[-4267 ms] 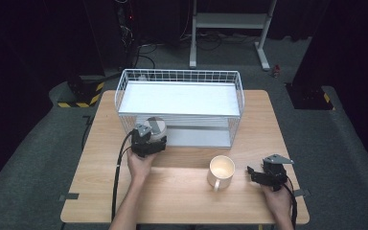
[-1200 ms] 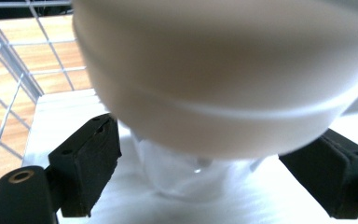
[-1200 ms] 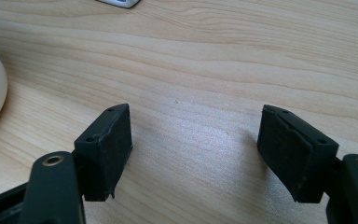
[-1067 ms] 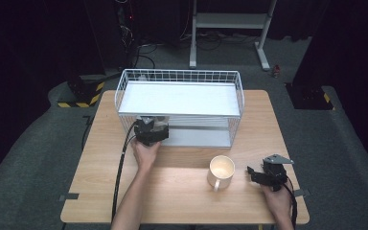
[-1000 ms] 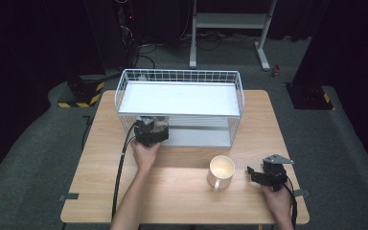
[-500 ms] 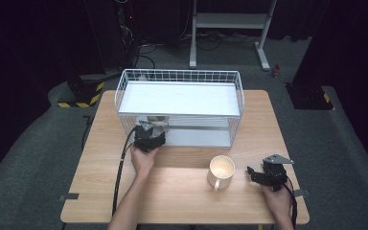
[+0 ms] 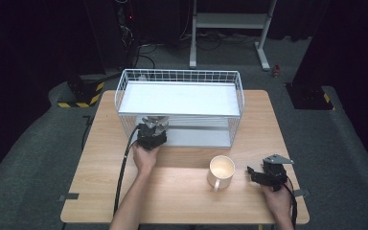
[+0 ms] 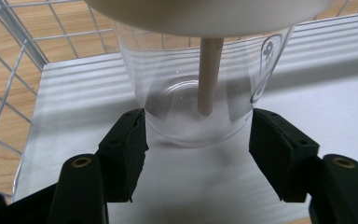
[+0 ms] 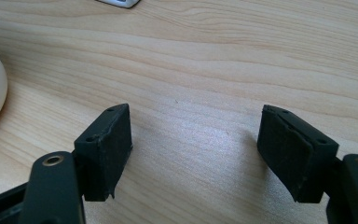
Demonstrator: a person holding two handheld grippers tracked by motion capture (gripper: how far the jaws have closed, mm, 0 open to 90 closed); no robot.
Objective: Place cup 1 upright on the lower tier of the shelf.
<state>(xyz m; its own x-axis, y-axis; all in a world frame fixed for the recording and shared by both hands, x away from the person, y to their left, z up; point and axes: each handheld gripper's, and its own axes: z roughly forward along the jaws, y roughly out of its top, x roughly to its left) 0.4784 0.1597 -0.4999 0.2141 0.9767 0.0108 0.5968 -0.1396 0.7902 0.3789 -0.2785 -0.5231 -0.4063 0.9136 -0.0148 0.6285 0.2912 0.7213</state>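
The left hand [image 7: 145, 157] reaches forward under the white wire rack [image 7: 179, 98]. Its left gripper [image 8: 196, 140] has just closed its jaws, and the black pads [image 8: 128, 140] now press both sides of one clear plastic cup [image 8: 200, 88] standing on the rack's lower shelf. One pale stick stands inside the cup, between the pads. The right hand [image 7: 278, 199] rests low on the wooden table [image 7: 182, 196]. The right gripper [image 9: 196, 142] has its jaws apart around bare wood. One cream mug [image 7: 220, 171] stands just left of it.
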